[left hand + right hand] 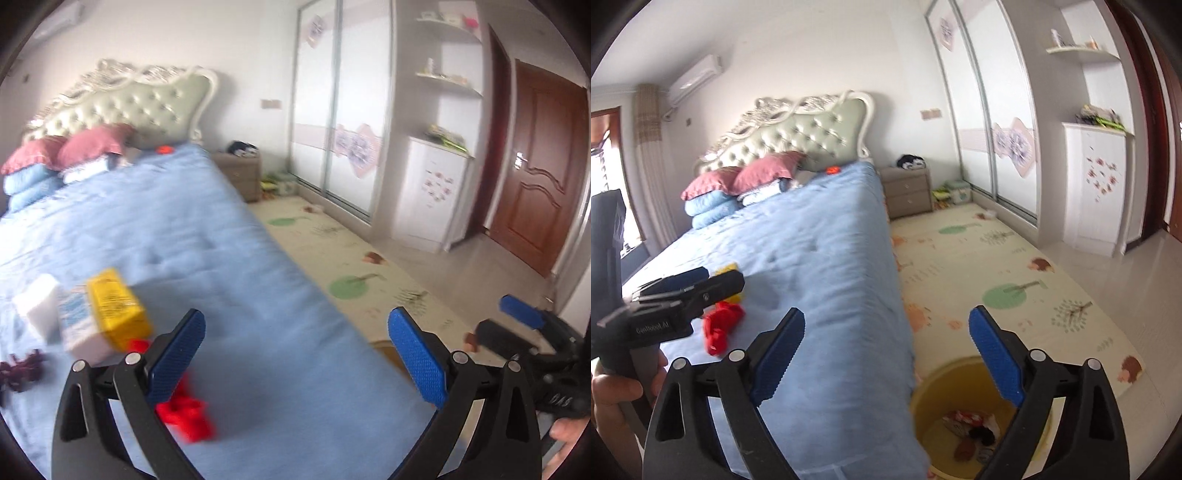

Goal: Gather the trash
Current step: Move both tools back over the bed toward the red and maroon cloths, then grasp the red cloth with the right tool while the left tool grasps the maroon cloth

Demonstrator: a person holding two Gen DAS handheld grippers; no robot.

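The left gripper (295, 354) is hanging over the blue bed (207, 236) with its fingers wide apart and nothing between them. The right gripper (886, 354) is hanging by the side of the bed, above the yellow bin (934, 391) on the floor mat (1015, 266). Its fingers are wide apart too, and nothing is sitting between them.

Some trash (971, 428) is lying inside the bin. More trash is waiting on the bed: a yellow box (118, 306) is leaning on a white box (77, 325), a red thing (184, 410) is lying just beside them, and a dark purple thing (22, 369) is lying near the edge of the left view. A hand (613, 398) is holding the left gripper's handle.
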